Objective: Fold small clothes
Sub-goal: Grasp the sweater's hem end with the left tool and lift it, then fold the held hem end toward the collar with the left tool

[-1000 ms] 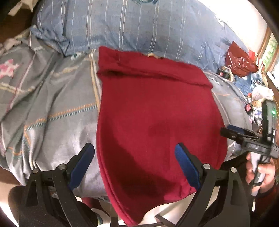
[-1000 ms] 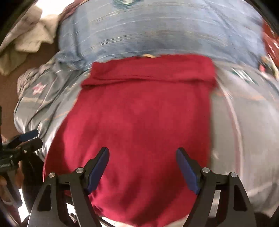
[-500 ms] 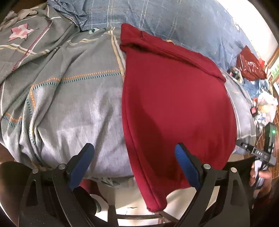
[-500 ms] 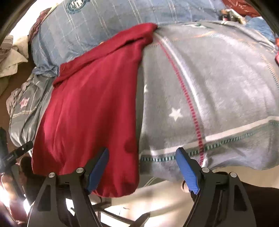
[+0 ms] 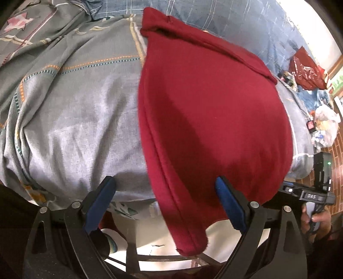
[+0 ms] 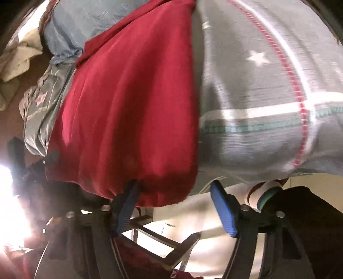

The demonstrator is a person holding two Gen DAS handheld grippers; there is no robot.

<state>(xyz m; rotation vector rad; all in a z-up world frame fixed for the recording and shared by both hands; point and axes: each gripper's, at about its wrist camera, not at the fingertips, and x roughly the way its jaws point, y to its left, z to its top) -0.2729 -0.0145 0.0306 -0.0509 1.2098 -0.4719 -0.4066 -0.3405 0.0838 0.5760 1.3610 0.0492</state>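
A big bed (image 5: 70, 120) fills both views, under a grey cover with stripes and stars (image 6: 257, 90). A blue checked blanket (image 5: 225, 19) lies at the far end, cut off by the top of the picture.

On the bed lies the red cloth (image 5: 210, 120), spread flat. Its far edge is turned over in a small fold, and its near end hangs over the edge of the bed. In the right wrist view the red cloth (image 6: 128, 107) looks blurry, so its edges are hard to make out there.

The left tongs (image 5: 165, 201) are open wide and hold nothing. The hanging left edge of the cloth sits between the two blue pads, but they do not press on it. The left pad is over the grey cover.

The right tongs (image 6: 173, 206) are closing. The hanging right corner of the cloth is between the pads. The left pad looks tucked right against the cloth's bottom edge, maybe touching it, but the blur hides this. The right pad (image 6: 223, 212) stands clear of the cloth.

In the left wrist view the right tongs show at the far right edge with a hand (image 5: 317, 219) on the handle, half cut off.

Half a second ago both tongs were a bit farther from the cloth's hanging end, and the right tongs were wider.
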